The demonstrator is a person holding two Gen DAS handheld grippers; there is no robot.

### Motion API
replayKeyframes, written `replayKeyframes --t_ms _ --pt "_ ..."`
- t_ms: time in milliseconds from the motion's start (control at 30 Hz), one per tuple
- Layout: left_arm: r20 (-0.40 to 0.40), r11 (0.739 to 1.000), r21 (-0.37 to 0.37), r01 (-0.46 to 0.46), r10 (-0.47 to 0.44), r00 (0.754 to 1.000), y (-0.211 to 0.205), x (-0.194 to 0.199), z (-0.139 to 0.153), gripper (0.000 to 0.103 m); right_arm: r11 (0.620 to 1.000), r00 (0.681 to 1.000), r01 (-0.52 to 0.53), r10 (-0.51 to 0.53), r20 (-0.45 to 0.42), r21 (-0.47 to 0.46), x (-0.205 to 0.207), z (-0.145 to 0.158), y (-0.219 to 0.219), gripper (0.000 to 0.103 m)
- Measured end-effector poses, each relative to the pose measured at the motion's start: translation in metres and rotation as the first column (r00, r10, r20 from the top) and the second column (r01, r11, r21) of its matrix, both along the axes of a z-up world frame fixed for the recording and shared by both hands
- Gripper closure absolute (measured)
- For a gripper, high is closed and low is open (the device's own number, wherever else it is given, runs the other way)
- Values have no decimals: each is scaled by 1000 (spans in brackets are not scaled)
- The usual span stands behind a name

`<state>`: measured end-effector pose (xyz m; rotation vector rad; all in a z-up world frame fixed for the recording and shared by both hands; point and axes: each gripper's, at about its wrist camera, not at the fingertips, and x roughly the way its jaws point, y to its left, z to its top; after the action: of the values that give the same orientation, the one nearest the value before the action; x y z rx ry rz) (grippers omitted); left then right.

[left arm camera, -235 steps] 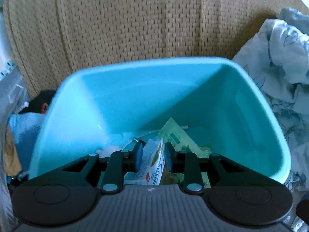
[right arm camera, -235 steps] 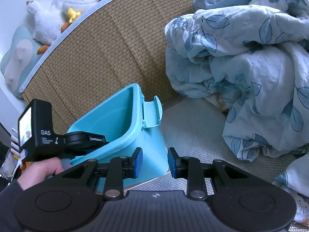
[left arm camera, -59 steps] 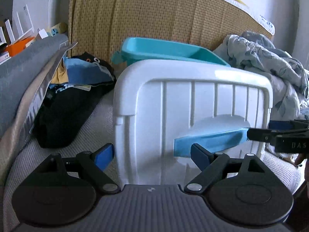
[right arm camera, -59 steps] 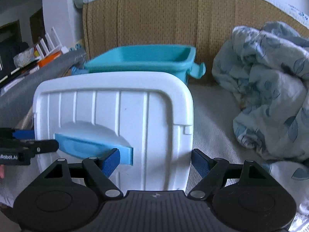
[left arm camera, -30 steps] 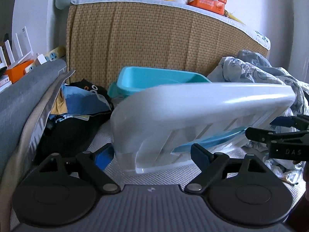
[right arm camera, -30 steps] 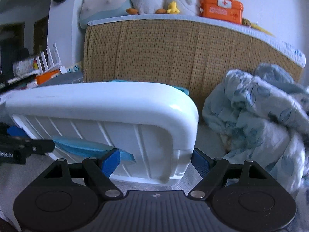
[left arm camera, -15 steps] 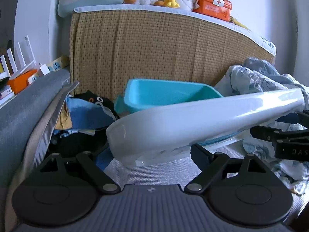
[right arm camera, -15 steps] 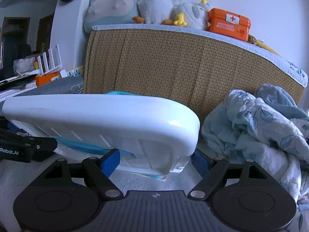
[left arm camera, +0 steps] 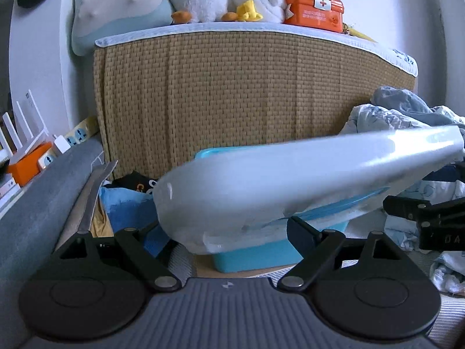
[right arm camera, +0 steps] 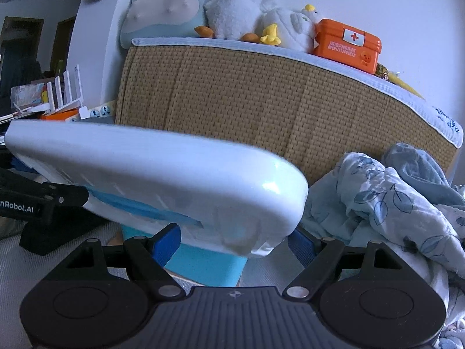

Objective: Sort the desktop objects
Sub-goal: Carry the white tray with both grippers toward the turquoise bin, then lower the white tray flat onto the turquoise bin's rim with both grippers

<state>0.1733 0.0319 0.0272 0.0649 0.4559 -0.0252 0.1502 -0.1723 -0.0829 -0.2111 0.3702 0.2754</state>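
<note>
Against the woven headboard (left arm camera: 247, 93), on the bed's grey mat (right arm camera: 58, 250), the teal bin (left arm camera: 255, 254) is seen, with a crumpled leaf-print duvet (right arm camera: 392, 203) just beside it to the right. Above the bin, tilted and near level, the white lid (left arm camera: 290, 180) is carried between the two tools; its blue handle strip (right arm camera: 139, 206) shows on the underside. The lid is spanned by the left gripper (left arm camera: 229, 232) at its left end and by the right gripper (right arm camera: 235, 240) at its right end. Both pairs of fingers are spread wide around the lid's edge; whether the pads actually press on the plastic cannot be told, since the contact is hidden beneath the lid.

The step in hand is judged to be the closing of the bin, the sorted items presumably already inside. For the next move, the lid would need to be levelled, centred over the teal rim, and lowered evenly at both ends so that it seats all round. Only then should the fingers be released and drawn back.
</note>
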Motion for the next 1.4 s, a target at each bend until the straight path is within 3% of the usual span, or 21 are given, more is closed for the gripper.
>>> replayKeyframes --t_ms 367,833,1067,1400 --pt "-39 1000 -4 30 -30 999 4 33 -5 15 998 998 30 -27 -56 53 28 -9 -2 19" --pt "-93 996 -85 20 -28 995 9 69 -17 14 983 993 77 -61 -103 166 63 -12 -15 19" --pt "-86 992 -124 -8 -3 996 13 83 -15 14 983 993 67 -49 -107 171 75 -16 -16 19" --pt "-93 993 -120 -15 3 996 16 102 -17 11 973 988 80 -50 -144 217 89 -22 -18 18"
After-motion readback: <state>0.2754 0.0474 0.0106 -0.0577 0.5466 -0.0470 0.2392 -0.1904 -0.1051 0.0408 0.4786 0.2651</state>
